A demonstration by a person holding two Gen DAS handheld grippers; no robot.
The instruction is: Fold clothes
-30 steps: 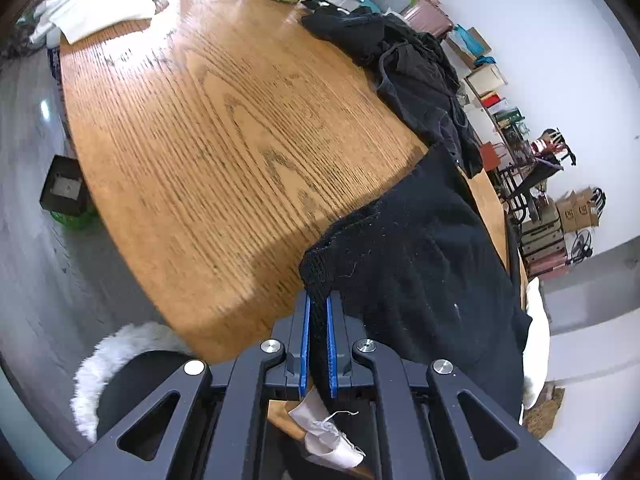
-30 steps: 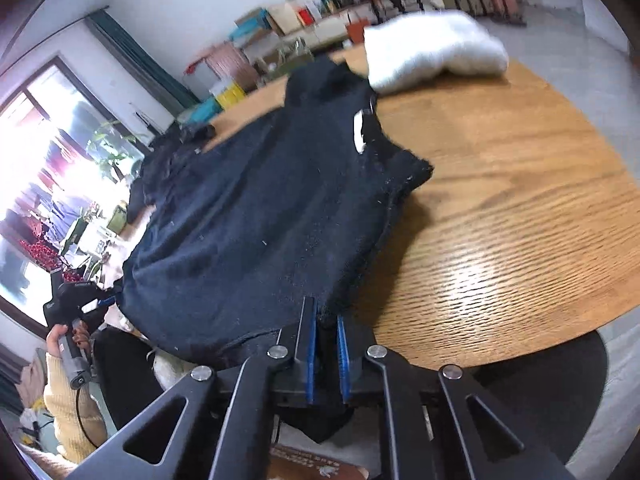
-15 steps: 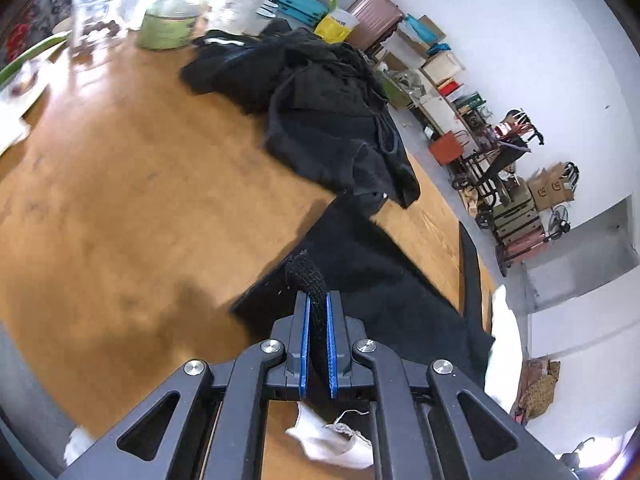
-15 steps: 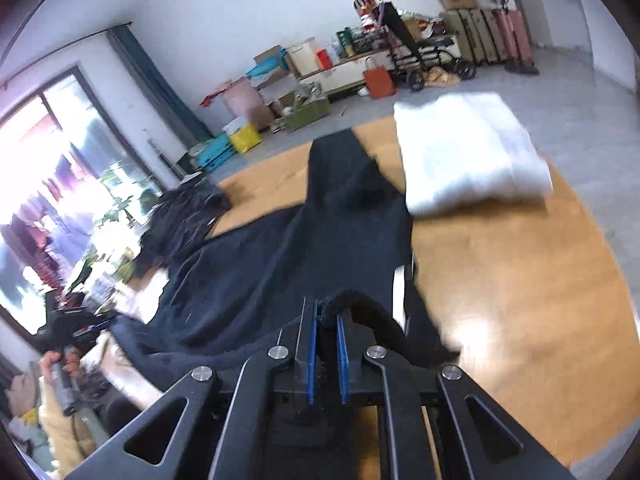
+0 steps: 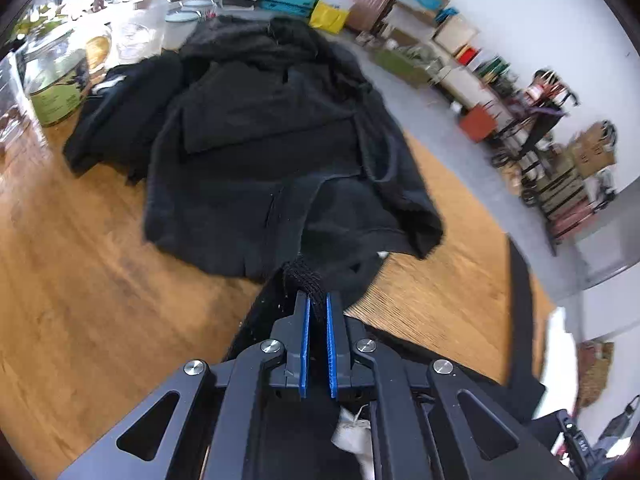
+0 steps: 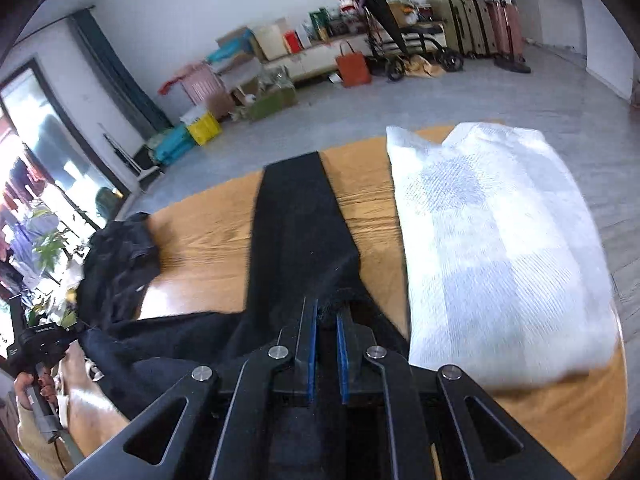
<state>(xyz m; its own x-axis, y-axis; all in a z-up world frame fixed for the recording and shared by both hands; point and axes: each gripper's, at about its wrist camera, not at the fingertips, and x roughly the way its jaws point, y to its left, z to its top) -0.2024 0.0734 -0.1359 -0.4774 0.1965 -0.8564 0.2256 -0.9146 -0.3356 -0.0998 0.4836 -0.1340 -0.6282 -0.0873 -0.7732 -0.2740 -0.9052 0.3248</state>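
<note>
A black garment [image 6: 296, 232] lies on the round wooden table [image 5: 80, 280], one long part stretched toward the far edge. My left gripper [image 5: 316, 304] is shut on a bunched black hem of this garment [image 5: 304, 276] and holds it above the table. My right gripper [image 6: 326, 316] is shut on another edge of the same garment. The other gripper and the hand that holds it show at the left edge of the right wrist view [image 6: 40, 344].
A heap of other black clothes [image 5: 256, 120] lies beyond the left gripper, also seen in the right wrist view [image 6: 120, 264]. A folded white cloth [image 6: 496, 248] lies right of the right gripper. Jars and glassware [image 5: 56, 80] stand at the table's far left.
Both grippers have carried the held garment edges forward across the table. The left now sits close to the black heap, the right beside the white cloth. Both stayed shut.
</note>
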